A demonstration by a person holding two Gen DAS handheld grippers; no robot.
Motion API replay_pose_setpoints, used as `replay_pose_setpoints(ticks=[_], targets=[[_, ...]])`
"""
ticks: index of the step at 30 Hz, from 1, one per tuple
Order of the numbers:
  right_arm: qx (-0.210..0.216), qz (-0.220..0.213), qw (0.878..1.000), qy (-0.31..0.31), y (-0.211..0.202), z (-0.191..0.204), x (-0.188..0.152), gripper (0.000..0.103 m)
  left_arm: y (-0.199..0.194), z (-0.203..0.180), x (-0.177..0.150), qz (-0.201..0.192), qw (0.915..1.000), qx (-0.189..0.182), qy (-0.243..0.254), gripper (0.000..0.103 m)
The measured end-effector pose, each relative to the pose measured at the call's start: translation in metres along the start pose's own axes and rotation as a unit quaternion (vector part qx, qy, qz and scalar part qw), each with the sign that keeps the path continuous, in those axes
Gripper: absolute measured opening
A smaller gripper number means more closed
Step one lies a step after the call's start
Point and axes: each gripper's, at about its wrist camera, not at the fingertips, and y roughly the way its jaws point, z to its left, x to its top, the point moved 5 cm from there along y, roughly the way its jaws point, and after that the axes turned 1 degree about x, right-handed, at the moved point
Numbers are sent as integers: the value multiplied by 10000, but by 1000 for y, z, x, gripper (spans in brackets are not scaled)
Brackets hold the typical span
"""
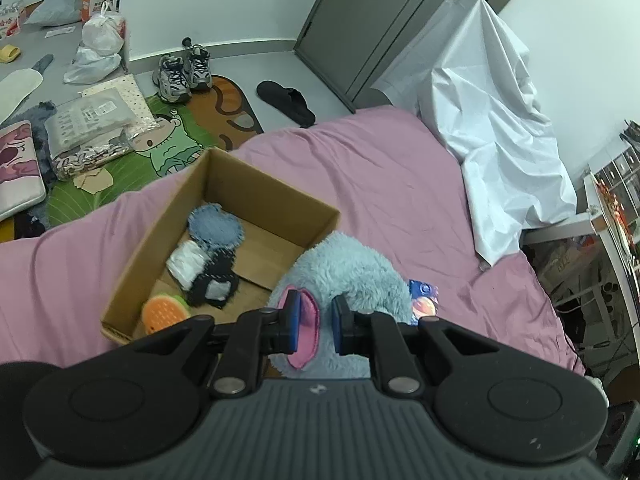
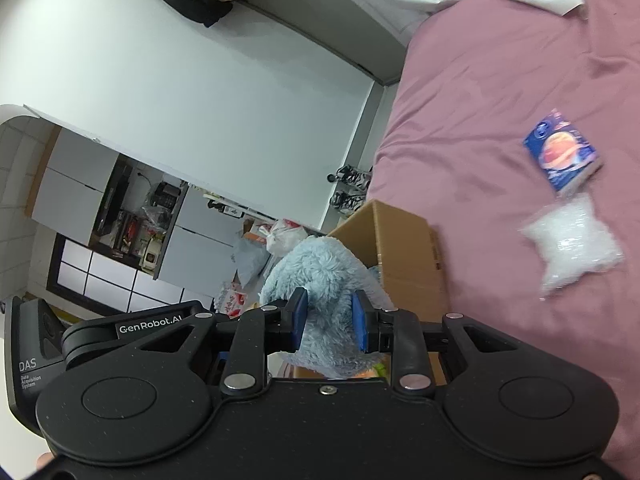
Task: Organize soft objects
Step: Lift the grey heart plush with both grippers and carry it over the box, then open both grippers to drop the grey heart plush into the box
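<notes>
A fluffy light-blue plush toy [image 1: 348,268] with a pink ear [image 1: 306,320] is held by both grippers beside an open cardboard box [image 1: 256,188] on the pink bed. My left gripper [image 1: 316,322] is shut on the pink ear. My right gripper [image 2: 330,322] is shut on the plush's blue fur [image 2: 320,268], with the left gripper's black body [image 2: 132,332] close beside it. The box [image 2: 404,248] holds a blue denim pad [image 1: 216,226], a white cloth [image 1: 186,264], a dark patch [image 1: 216,284] and an orange sponge toy [image 1: 164,312].
A blue-and-orange packet [image 2: 562,154] and a clear plastic bag [image 2: 572,242] lie on the pink bedsheet [image 1: 392,184] right of the box. A white sheet [image 1: 500,120] drapes something at the bed's far end. Shoes, bags and a cartoon mat [image 1: 172,136] lie on the floor.
</notes>
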Motion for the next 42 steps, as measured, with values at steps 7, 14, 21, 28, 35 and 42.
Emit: replay_pose_setpoints(ticks=[7, 14, 21, 28, 35, 42], targets=[[28, 231, 9997, -106, 25, 9, -7, 26, 9, 27, 13, 174, 9996, 93, -181, 14], [-138, 544, 9981, -266, 39, 11, -18, 27, 23, 51, 14, 527, 9980, 180, -306, 16], [-325, 544, 9978, -168, 32, 8, -16, 41, 31, 62, 12, 778, 9959, 453, -127, 43], [-551, 381, 9976, -176, 11, 7, -5, 53, 25, 52, 21, 568, 9968, 560, 6, 56], [-996, 311, 9936, -426, -10, 0, 13, 55, 26, 25, 22, 491, 9978, 435, 96, 58], [-1219, 189, 9909, -541, -26, -10, 36, 56, 25, -5, 19, 387, 9981, 386, 271, 60]])
